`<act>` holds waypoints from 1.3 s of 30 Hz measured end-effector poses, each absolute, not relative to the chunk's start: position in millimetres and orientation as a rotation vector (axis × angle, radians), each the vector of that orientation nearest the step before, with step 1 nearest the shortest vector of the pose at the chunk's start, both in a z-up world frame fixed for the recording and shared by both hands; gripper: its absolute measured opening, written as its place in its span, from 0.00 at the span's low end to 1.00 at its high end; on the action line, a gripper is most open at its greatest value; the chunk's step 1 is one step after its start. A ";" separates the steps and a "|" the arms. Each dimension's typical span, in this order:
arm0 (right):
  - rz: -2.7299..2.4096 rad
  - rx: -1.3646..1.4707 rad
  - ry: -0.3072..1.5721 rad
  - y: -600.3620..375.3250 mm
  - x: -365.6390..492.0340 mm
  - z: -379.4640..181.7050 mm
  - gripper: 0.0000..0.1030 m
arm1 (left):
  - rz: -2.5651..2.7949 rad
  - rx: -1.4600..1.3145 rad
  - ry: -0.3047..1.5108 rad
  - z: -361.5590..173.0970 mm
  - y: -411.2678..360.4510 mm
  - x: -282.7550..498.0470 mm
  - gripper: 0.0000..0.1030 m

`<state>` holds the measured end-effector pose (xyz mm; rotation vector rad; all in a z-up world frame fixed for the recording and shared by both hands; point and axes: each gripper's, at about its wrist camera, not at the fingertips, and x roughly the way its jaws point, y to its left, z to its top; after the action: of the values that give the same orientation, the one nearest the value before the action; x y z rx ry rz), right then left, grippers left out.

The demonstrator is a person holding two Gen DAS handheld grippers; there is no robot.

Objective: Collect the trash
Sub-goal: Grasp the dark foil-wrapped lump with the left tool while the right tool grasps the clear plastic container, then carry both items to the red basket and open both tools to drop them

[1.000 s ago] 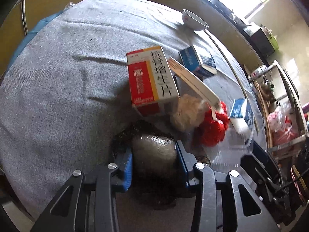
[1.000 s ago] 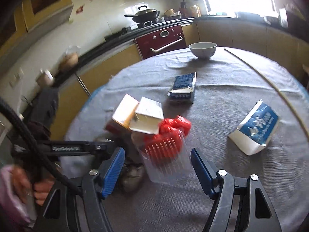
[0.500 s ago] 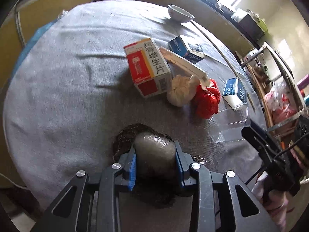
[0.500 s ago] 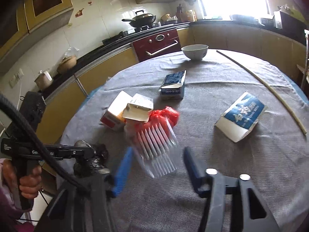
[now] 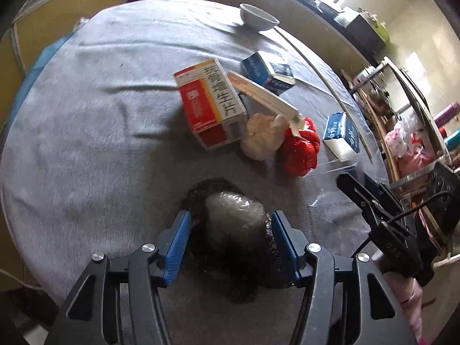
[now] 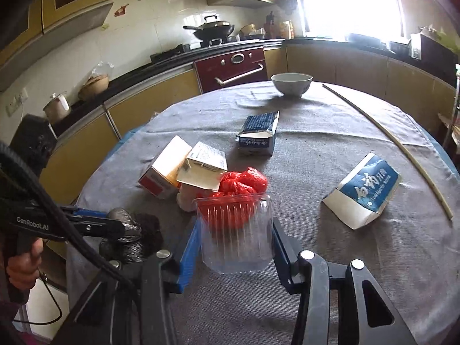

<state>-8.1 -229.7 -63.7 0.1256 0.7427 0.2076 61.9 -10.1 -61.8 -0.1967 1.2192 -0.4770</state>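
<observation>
On the left, the left tongs (image 5: 230,241) point steeply down at the round, grey-clothed worktop (image 5: 86,143), and their jaws are opening around a black bag (image 5: 230,270) with a pale plastic-wrapped lump on top. The right blue pad appears to touch the bag's crinkled edge, while the left pad stands just clear of it, so the bag lies between the pads unclamped. Only the right wrist view shows the hand (image 6: 21,261) on the left tool's grip at the worktop's near-left edge, and the kitchen behind: a wok (image 6: 211,28) on the stove and a dark red oven (image 6: 233,69).

In the middle, both views show a red and white box (image 5: 212,106) with a cream carton (image 5: 267,97) leaning on it, a whitish bundle (image 5: 260,138), a red bag (image 5: 302,149) and a dark blue box (image 5: 267,70), with a white bowl (image 5: 258,17) at the far rim.

To the right lies a blue and white carton (image 6: 362,189) beside a long thin stick (image 6: 402,146). The right tongs (image 6: 234,244) tilt down less steeply; their jaws are closing on a clear plastic tray (image 6: 235,235), which stands upright between the pads just in front of the red bag. In the left wrist view this tray is only a faint glint beside the right tool, and a cluttered shelf (image 5: 408,132) appears beyond
</observation>
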 end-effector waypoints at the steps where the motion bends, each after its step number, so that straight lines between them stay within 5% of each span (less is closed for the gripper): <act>1: 0.202 0.142 0.740 -232.9 -10.2 -63.7 0.48 | -0.477 -0.231 1.232 -62.9 -9.5 60.5 0.58; 9: 0.161 0.254 0.675 -256.0 -48.7 -57.5 0.48 | -0.404 -0.233 1.254 -82.2 -35.5 53.8 0.61; 12: 0.153 0.275 0.657 -261.6 -64.1 -54.7 0.48 | -0.401 -0.192 1.212 -81.2 -43.0 49.5 0.49; 17: 0.143 0.314 0.618 -273.2 -88.6 -48.1 0.48 | -0.437 -0.164 1.140 -67.9 -47.0 38.8 0.42; 39: -0.053 0.367 0.455 -338.9 -208.0 -4.2 0.48 | -0.809 0.022 0.923 17.1 -132.2 -37.7 0.41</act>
<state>-207.9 -338.9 -4.2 0.3668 0.4550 -0.0528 -37.7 -132.2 17.1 0.0217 0.9230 -0.8089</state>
